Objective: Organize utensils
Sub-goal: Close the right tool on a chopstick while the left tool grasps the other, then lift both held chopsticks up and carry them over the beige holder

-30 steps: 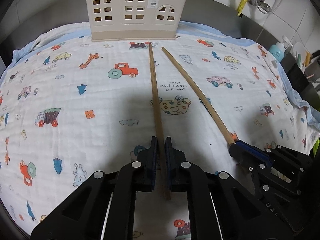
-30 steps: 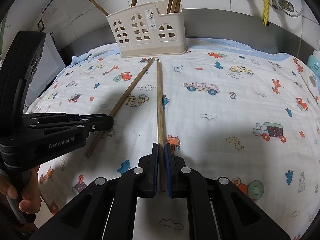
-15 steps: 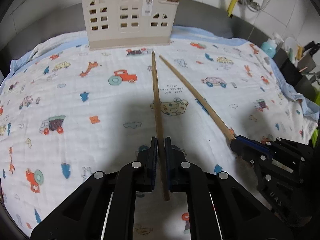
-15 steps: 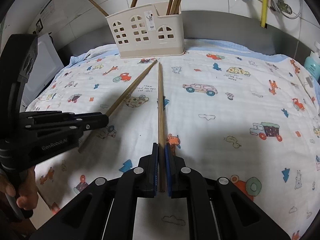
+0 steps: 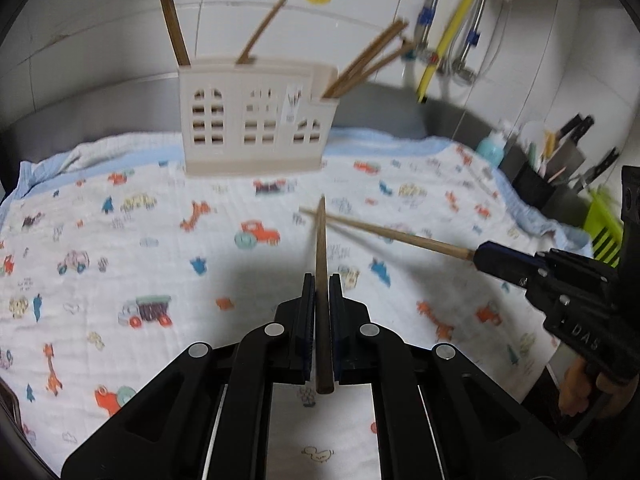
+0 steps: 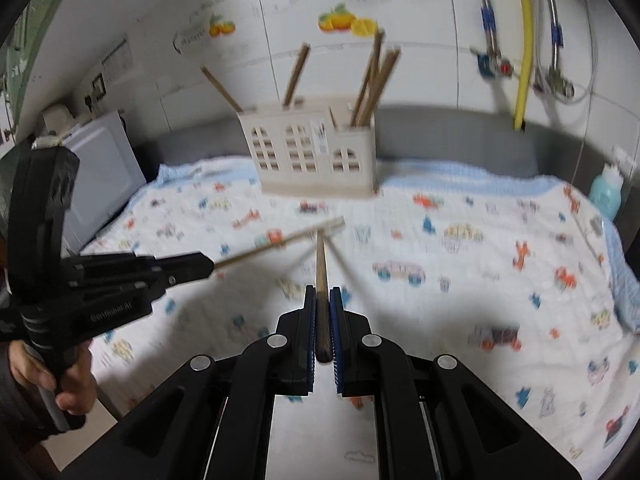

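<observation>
Both claws, left claw (image 5: 319, 300) and right claw (image 6: 323, 308), each clamped on a chopstick (image 5: 320, 248), carrying toward holder (image 5: 256, 120); next needs tips aimed into a compartment

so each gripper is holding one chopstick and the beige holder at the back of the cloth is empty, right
Not quite. The left gripper and the right gripper do each clamp one chopstick, and the beige holder does stand at the back of the cloth. But the holder is not empty: several chopsticks stick up out of it, as the right wrist view shows.
</observation>
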A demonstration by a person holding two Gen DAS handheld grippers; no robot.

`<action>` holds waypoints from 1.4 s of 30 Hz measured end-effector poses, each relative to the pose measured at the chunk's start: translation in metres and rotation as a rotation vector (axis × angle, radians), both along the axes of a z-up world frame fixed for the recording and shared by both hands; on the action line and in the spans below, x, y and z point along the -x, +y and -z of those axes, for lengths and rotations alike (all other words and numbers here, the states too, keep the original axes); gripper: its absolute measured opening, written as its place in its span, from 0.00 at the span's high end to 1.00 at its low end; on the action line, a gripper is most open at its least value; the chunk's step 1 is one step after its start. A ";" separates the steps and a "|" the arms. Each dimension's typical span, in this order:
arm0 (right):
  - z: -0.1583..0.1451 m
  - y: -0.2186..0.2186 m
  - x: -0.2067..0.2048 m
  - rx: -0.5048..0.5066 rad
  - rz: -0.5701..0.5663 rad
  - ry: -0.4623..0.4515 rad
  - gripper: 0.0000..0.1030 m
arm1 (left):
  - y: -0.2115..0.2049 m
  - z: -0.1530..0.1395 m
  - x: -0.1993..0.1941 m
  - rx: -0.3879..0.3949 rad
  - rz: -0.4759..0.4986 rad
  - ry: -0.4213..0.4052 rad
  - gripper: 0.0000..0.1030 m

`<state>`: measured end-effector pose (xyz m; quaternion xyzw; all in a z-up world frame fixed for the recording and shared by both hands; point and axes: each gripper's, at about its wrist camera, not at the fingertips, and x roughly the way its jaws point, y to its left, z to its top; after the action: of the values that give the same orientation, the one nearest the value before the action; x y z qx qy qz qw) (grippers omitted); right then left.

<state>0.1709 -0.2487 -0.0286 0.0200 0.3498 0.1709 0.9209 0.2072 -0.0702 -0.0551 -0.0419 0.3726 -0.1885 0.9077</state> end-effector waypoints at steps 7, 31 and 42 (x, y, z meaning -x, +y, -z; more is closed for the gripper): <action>-0.043 0.010 -0.016 -0.009 -0.020 -0.069 0.94 | 0.014 -0.024 -0.001 0.036 0.000 -0.072 0.94; -0.135 0.041 -0.059 0.059 -0.092 -0.178 0.94 | 0.034 -0.063 -0.027 0.024 0.060 -0.102 0.95; -0.132 0.043 -0.046 0.061 -0.100 -0.188 0.94 | 0.036 0.023 0.025 -0.060 0.085 0.043 0.66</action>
<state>0.2169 -0.2057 0.1037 -0.0418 0.2674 0.2071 0.9401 0.1825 -0.0346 -0.0778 -0.0027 0.3991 -0.2146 0.8914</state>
